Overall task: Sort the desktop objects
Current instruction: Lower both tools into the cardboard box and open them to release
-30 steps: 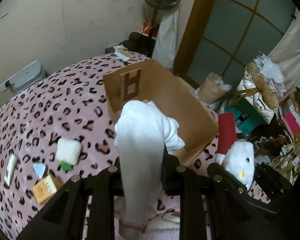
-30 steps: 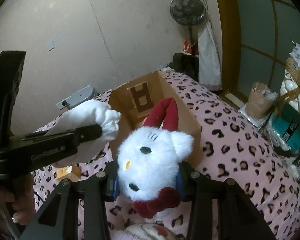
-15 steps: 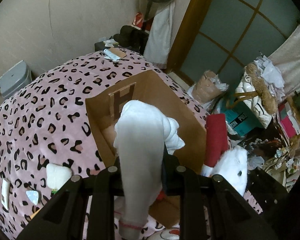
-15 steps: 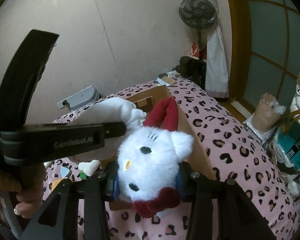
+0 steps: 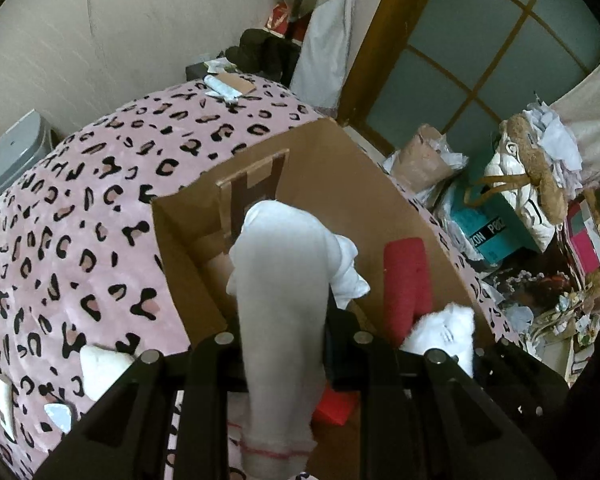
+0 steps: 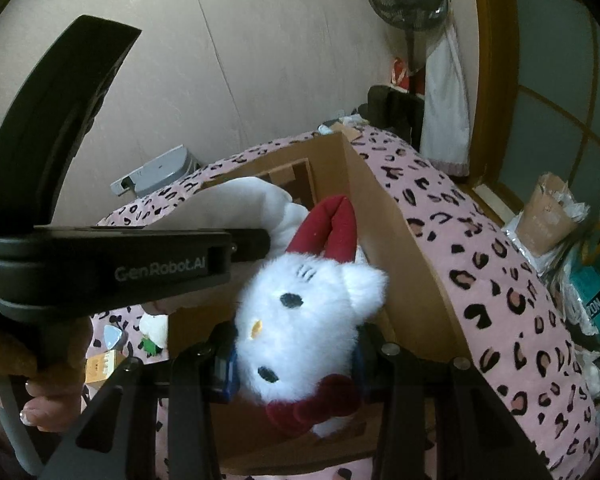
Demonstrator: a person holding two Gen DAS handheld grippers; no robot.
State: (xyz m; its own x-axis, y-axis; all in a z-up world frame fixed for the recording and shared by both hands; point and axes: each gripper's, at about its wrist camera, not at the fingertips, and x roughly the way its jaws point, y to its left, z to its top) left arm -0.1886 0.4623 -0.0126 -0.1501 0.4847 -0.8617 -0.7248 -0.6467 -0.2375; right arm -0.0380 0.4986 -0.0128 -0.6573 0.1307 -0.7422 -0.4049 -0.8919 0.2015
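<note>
My left gripper (image 5: 284,332) is shut on a white sock (image 5: 280,280) and holds it over the open cardboard box (image 5: 340,184). My right gripper (image 6: 296,356) is shut on a white cat plush (image 6: 300,320) with red horns and a red bow, also above the box (image 6: 412,272). The plush shows at the right in the left wrist view (image 5: 440,332). The left gripper's body (image 6: 112,268) crosses the right wrist view, with the sock (image 6: 252,200) ahead of it. A red item (image 5: 336,404) lies on the box floor.
The box stands on a pink leopard-print blanket (image 5: 60,240). To the left of the box lie a small white plush (image 6: 154,330), a pale blue piece (image 6: 112,336) and a small tan box (image 6: 100,366). Bags and clutter (image 5: 520,208) fill the floor at right.
Both grippers have moved forward with their loads, from short of the box to over its opening. The box now fills more of both views.
</note>
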